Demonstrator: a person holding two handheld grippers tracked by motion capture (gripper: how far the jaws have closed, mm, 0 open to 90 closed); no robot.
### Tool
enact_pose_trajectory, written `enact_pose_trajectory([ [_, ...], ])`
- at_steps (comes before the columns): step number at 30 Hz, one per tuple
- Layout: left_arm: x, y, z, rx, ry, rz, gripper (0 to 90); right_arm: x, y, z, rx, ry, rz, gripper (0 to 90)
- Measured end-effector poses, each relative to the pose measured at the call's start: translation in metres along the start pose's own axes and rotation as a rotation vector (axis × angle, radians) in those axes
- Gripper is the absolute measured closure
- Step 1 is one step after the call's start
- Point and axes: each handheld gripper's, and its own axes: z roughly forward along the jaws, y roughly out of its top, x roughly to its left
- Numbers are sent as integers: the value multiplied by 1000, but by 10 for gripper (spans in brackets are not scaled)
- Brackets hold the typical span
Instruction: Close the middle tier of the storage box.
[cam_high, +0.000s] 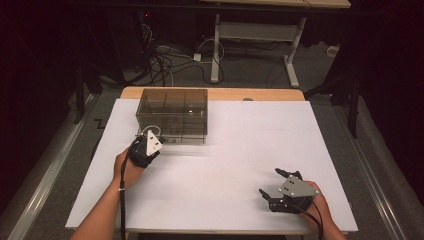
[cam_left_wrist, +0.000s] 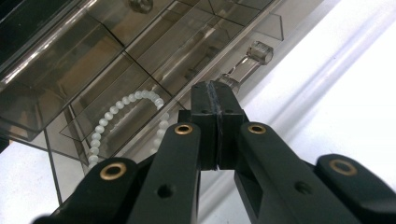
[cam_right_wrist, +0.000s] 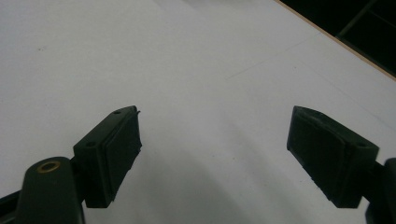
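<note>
A smoky see-through drawer box (cam_high: 172, 114) stands at the table's far left. My left gripper (cam_high: 149, 136) is at its front lower left corner. In the left gripper view the left gripper (cam_left_wrist: 215, 91) is shut, pad against pad, with nothing between. Its tips sit just short of the clear drawer knob (cam_left_wrist: 259, 51). A white bead bracelet (cam_left_wrist: 112, 122) lies in a compartment behind the drawer front. My right gripper (cam_high: 270, 181) rests at the near right of the table. It is open over bare white surface, as the right gripper view (cam_right_wrist: 212, 140) shows.
A white sheet (cam_high: 235, 150) covers the wooden table (cam_high: 215, 93). The table's near edge runs just below both hands. Beyond the far edge the floor holds cables (cam_high: 160, 62) and the legs of another desk (cam_high: 216, 50).
</note>
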Motion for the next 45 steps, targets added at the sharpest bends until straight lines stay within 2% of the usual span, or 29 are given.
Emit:
enact_pose_trajectory([
  [13, 7, 6, 6, 9, 11, -5, 869, 0, 0, 0, 0, 1, -6, 183],
  [34, 16, 18, 15, 30, 38, 12, 869, 0, 0, -1, -3, 0, -8, 183],
  [45, 16, 21, 21, 47, 47, 26, 869, 0, 0, 0, -1, 2, -10, 183],
])
